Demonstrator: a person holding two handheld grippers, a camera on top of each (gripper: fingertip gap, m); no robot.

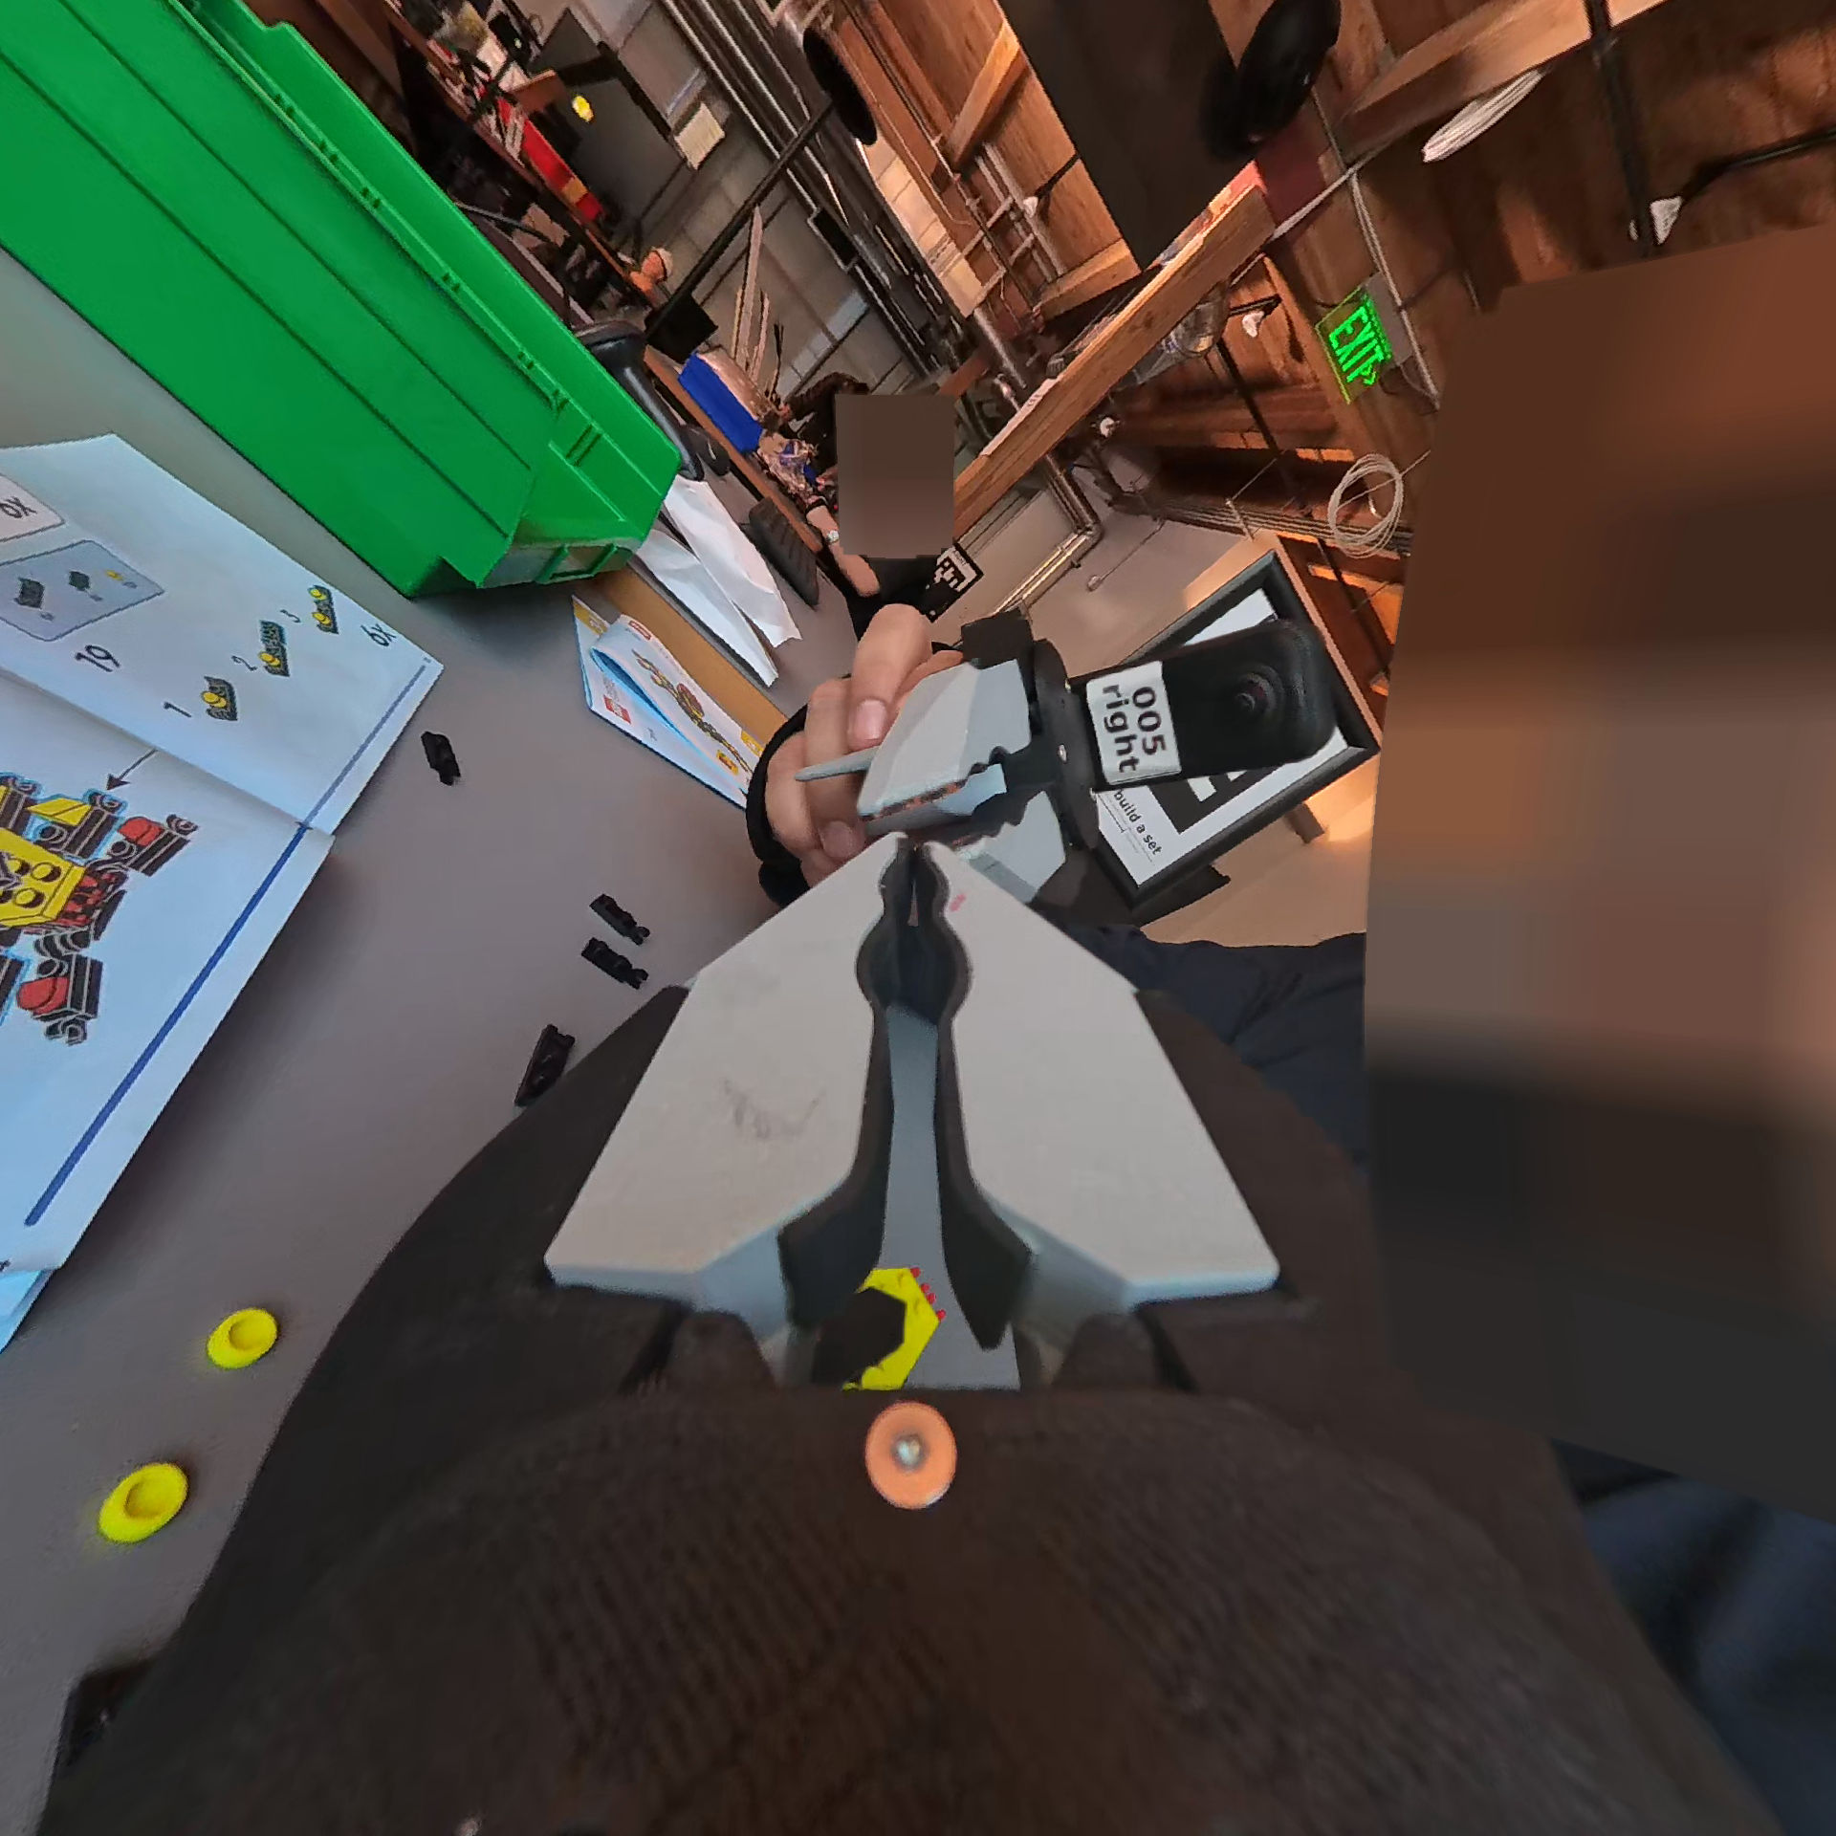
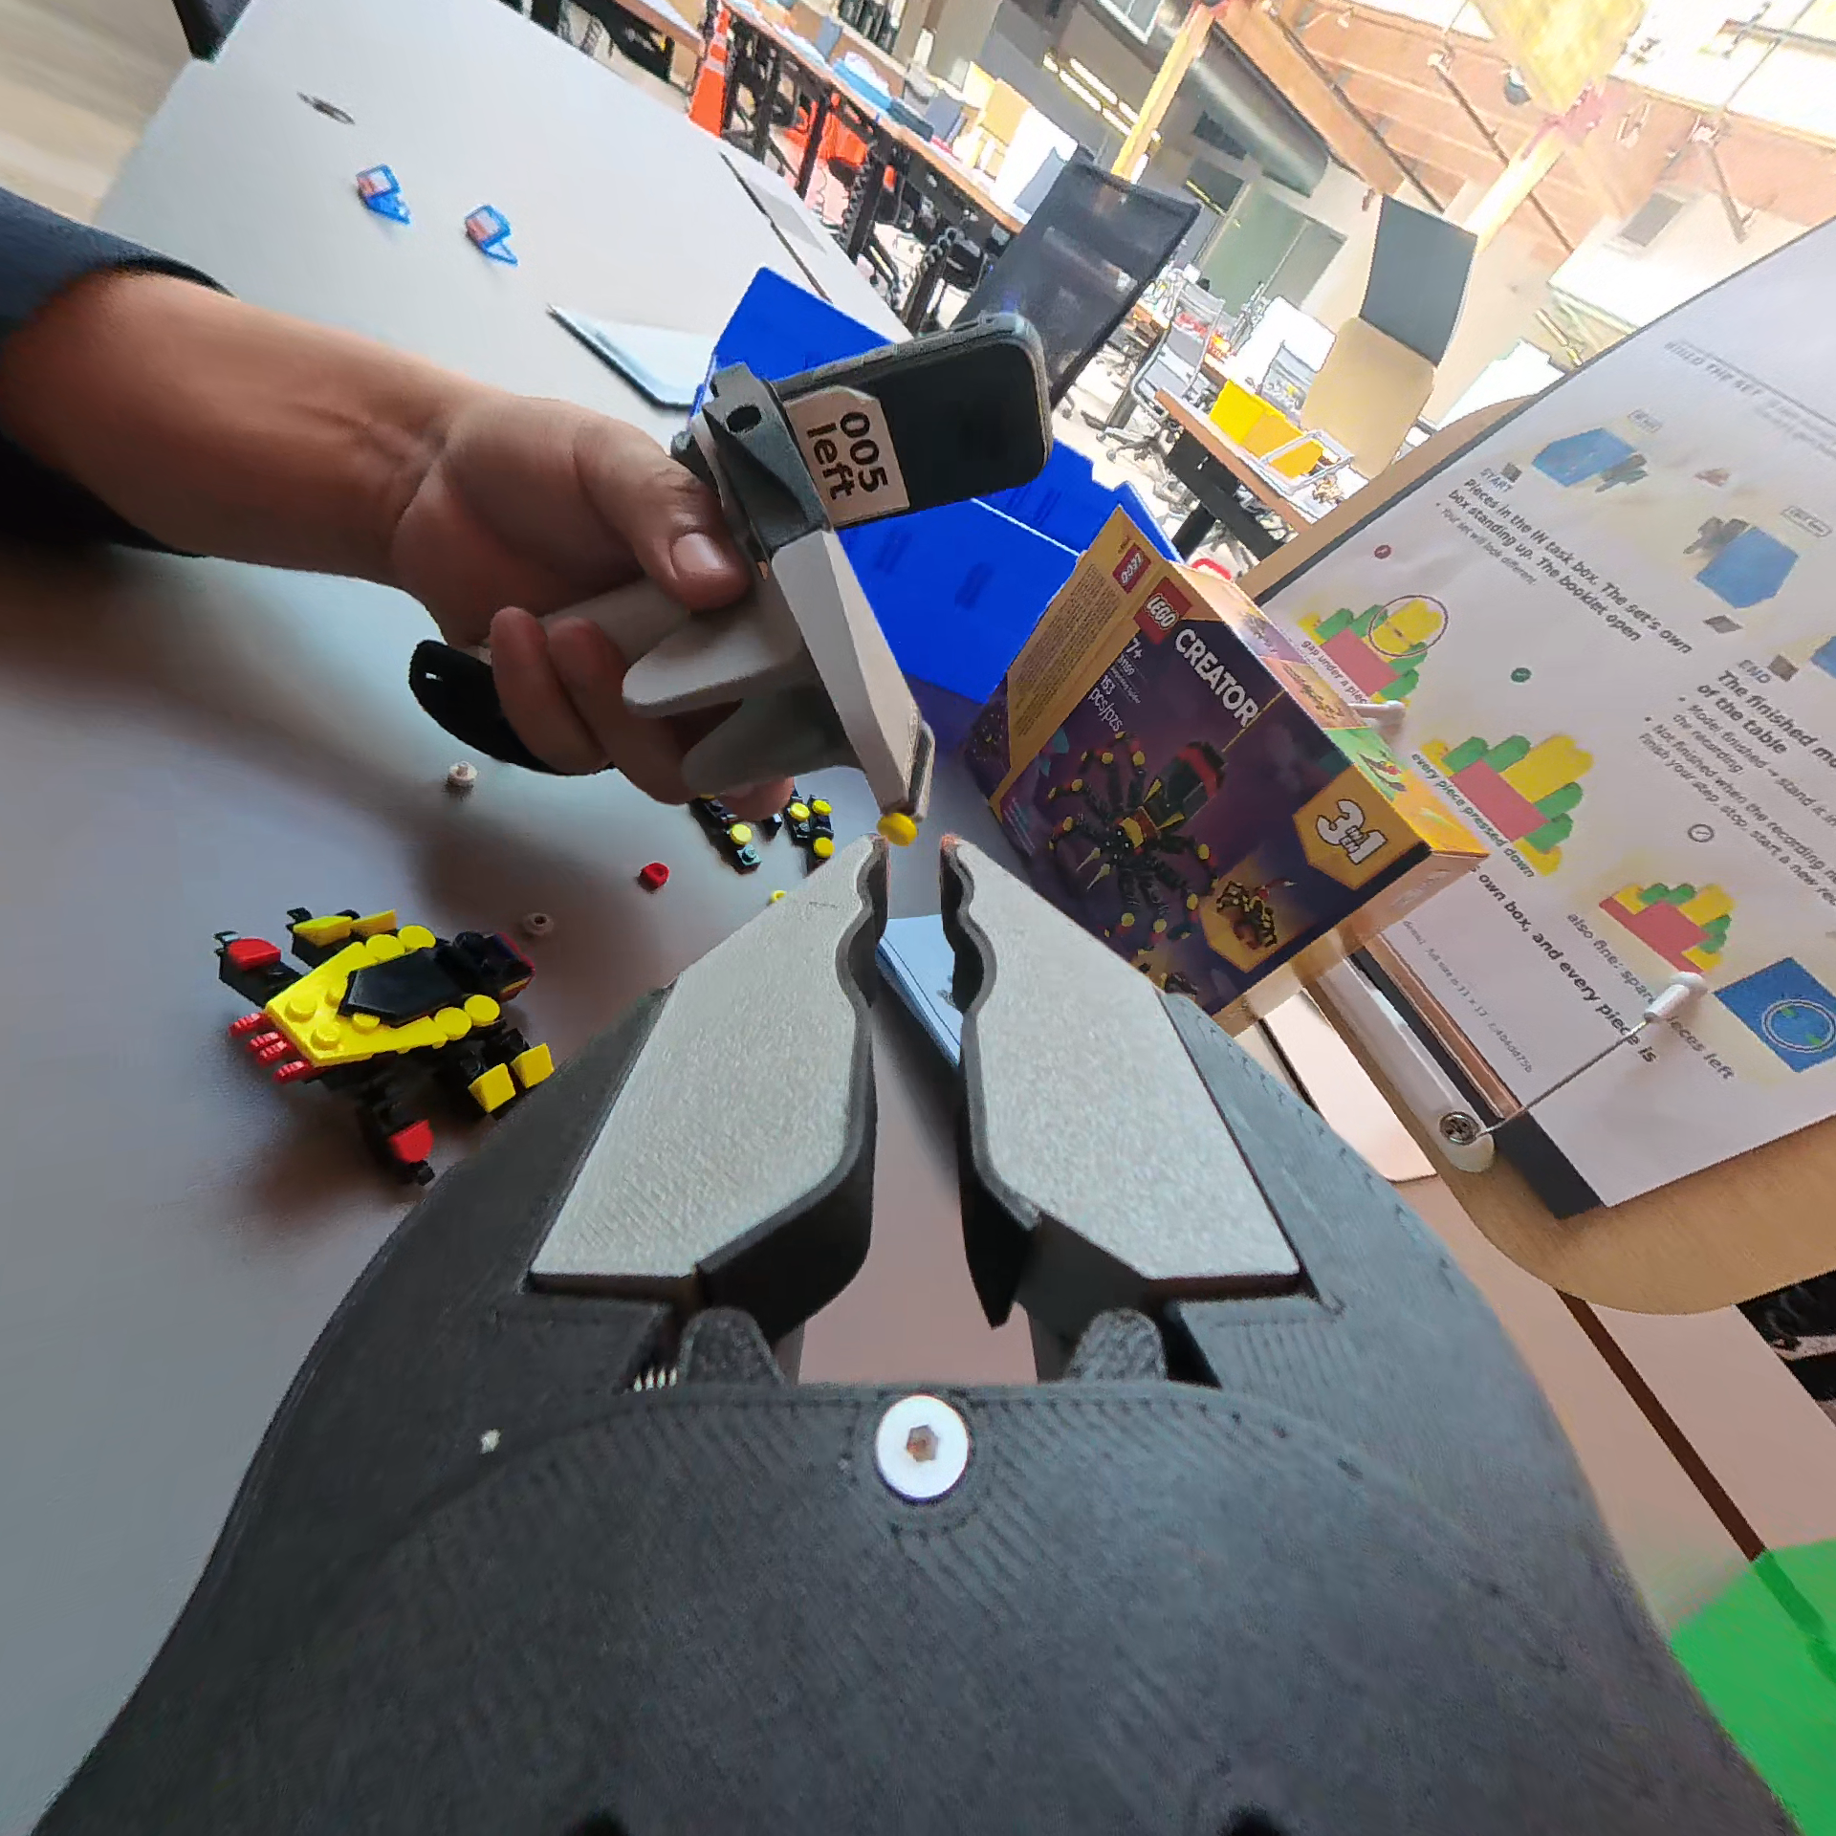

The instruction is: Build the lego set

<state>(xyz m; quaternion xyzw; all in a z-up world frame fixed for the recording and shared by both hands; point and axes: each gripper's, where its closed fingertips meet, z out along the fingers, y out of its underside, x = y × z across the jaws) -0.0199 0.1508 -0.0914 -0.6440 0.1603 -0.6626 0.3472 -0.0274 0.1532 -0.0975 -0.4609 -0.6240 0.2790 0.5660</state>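
The part-built yellow, black and red model (image 2: 387,1003) lies on the grey table (image 2: 199,695) to the left in the right wrist view; a bit of it shows under my left gripper in the left wrist view (image 1: 884,1331). My left gripper (image 1: 909,869) is shut on a small yellow round piece (image 2: 897,827), held above the table. It also shows in the right wrist view (image 2: 909,800). My right gripper (image 2: 914,844) is slightly open and empty, its tips just below the yellow piece. It faces the left gripper in the left wrist view (image 1: 874,815).
Two yellow round pieces (image 1: 241,1338) (image 1: 142,1502) and several black pieces (image 1: 618,916) lie by the open instruction booklet (image 1: 149,795). Green bins (image 1: 298,298) stand behind. Small black-yellow sub-assemblies (image 2: 735,835), a red piece (image 2: 653,874), the set's box (image 2: 1212,795), blue bins (image 2: 944,586) and an instruction board (image 2: 1590,745) are near. The tips of both grippers are at nearly the same place.
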